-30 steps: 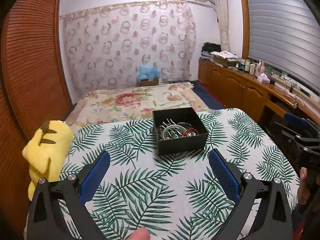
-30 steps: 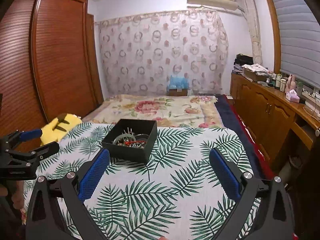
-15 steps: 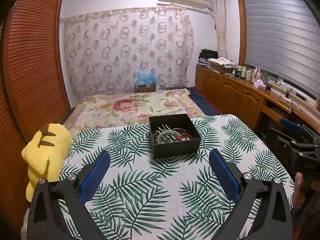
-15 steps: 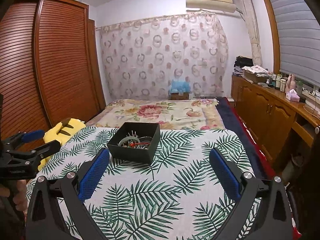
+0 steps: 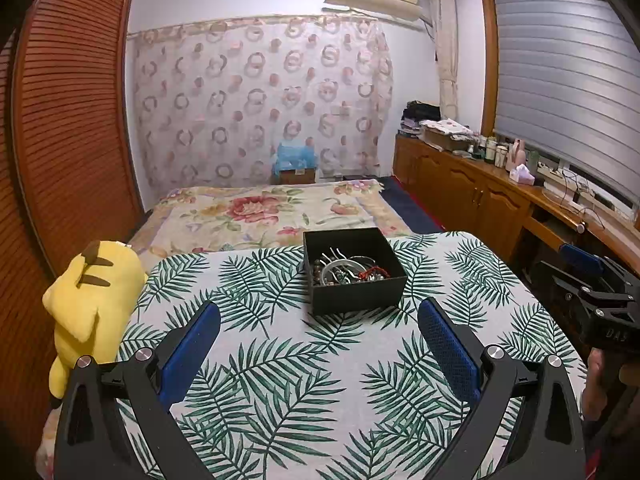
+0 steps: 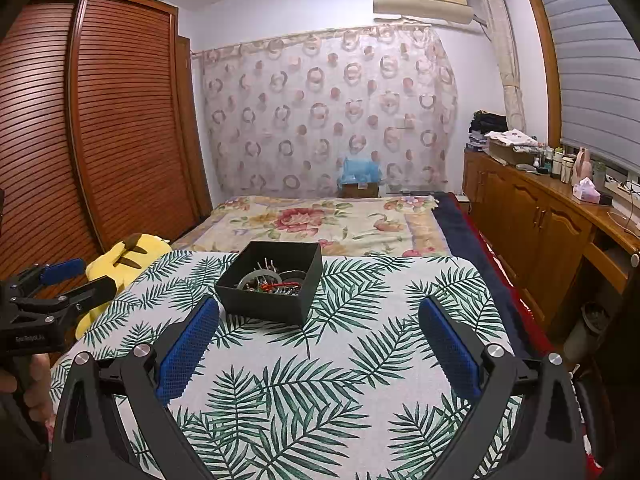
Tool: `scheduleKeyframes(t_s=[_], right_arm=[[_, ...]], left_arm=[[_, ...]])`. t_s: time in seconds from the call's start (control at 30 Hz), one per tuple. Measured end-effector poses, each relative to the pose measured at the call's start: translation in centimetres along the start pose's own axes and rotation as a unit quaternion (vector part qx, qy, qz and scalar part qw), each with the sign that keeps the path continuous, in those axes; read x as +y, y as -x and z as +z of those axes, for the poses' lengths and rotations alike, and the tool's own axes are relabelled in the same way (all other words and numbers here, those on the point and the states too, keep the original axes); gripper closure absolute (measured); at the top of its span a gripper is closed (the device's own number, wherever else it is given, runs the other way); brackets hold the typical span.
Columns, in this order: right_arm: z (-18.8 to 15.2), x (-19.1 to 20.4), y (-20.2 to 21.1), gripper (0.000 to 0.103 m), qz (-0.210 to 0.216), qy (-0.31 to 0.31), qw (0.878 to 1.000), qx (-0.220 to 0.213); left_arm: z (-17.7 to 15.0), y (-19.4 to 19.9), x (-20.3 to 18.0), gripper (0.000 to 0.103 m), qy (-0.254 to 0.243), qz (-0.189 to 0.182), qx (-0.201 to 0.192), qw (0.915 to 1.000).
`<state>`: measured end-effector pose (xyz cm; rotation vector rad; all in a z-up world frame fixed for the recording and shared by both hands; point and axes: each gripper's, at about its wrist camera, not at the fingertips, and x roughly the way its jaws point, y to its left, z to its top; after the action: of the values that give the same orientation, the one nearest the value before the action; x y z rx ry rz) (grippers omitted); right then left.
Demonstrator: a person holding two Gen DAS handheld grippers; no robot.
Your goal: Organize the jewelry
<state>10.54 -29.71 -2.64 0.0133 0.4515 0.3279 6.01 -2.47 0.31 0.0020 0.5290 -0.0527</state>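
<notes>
While both tongs hang wide and empty, a black box (image 5: 355,270) sits on the leaf-print desk (image 5: 280,360).
Left tongs (image 5: 319,312), right tongs (image 6: 319,310); jewelry (image 5: 346,270) lies tangled inside.

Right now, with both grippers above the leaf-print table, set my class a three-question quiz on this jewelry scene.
1. True or false: the left gripper is shut on a bracelet.
2. Where is the jewelry? A) in the black box B) on the tablecloth C) on the bed
3. Fill in: the yellow plush toy lies at the table's ____ edge.

Key: 1 false; 2 A; 3 left.
</notes>
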Motion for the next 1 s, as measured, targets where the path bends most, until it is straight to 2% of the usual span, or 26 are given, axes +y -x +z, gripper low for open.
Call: scheduleKeyframes(t_s=[1.0], right_arm=[[-0.12,0.53,-0.10,0.003,0.000,0.001,1.000,-0.001]], left_arm=[[-0.07,0.17,0.31,0.008,0.001,-0.001,-0.002,1.0000]])
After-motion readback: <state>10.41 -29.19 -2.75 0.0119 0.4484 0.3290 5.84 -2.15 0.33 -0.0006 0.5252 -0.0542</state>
